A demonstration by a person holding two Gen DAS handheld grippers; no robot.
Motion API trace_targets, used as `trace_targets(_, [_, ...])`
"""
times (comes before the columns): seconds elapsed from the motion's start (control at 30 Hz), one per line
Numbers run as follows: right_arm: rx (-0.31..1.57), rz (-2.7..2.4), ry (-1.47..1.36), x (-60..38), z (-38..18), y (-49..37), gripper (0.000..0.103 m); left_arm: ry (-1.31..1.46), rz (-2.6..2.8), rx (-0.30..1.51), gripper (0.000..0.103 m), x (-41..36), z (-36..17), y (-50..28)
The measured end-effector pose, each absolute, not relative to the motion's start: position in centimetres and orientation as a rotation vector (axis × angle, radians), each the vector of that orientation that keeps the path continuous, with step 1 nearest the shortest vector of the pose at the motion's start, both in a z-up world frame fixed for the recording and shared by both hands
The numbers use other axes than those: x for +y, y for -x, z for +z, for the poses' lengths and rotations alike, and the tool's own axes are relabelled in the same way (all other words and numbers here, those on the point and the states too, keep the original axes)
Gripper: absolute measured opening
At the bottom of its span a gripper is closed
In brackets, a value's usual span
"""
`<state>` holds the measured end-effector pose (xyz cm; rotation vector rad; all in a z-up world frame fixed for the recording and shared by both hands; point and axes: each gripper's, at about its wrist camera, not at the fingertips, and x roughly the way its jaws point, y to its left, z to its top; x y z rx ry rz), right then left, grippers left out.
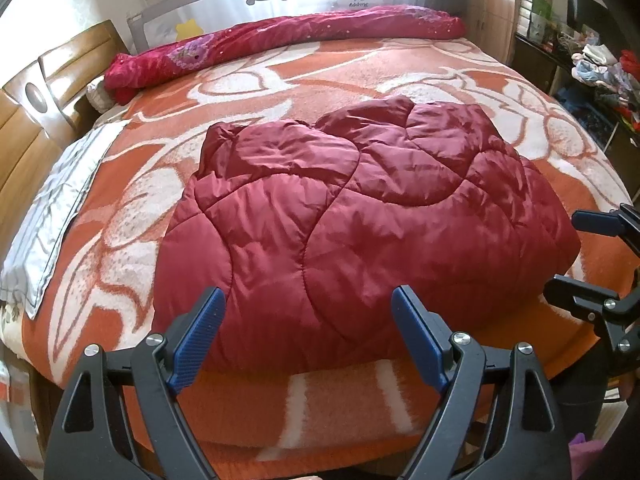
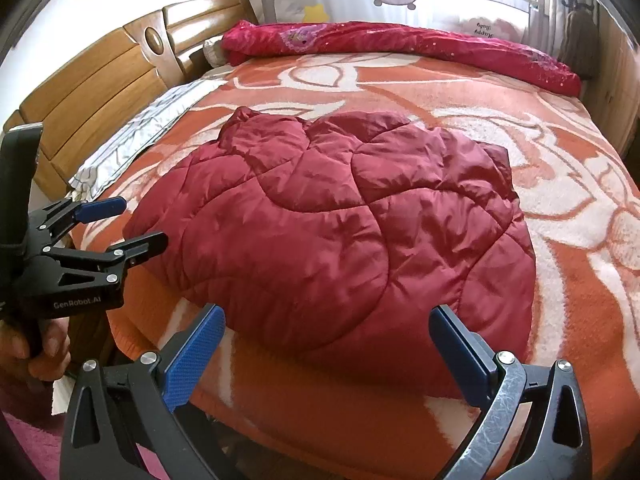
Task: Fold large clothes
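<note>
The padded red jacket (image 1: pixel 360 216) lies in a puffy heap near the foot edge of the bed (image 1: pixel 520 80), on the orange-and-white blanket (image 1: pixel 248 92). Both claws hang short of it, touching nothing. The left claw (image 1: pixel 308 320) is spread wide with nothing between its fingers, and from the right wrist camera it shows at 9 o'clock, gaping beside the jacket's left edge. The right claw (image 2: pixel 324 340) is likewise spread and bare, its fingers framing the near hem.

The main risk, as I judge it, is the fabric itself: the shell looks slick and thickly stuffed, so a shallow pinch could slide off, or catch only the top layer and leave the rest behind. The jacket also sits close to the bed's edge at 6 o'clock, so a pull toward the holder could drag it over the side. A deep bite might also take up the blanket beneath and lift both together.

Much is hard to read. Sleeves, collar and front opening cannot be made out in the bunched mass, so I cannot tell which side faces up or how far the folding has got. The near hem is partly hidden behind the claw fingers. The rolled crimson quilt (image 1: pixel 280 36) at 12 o'clock lies well apart.
</note>
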<state>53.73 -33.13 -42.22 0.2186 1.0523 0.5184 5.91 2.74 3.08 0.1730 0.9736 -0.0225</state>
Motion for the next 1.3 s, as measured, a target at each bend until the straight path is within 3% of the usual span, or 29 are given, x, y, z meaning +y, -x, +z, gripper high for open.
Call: trace_targets(1.3, [1.089,0.498,-0.202,-33.0,-43.7,-54.0,0.103,-0.17,-0.04,0.987,0.086,2.3,2.1,-6.4])
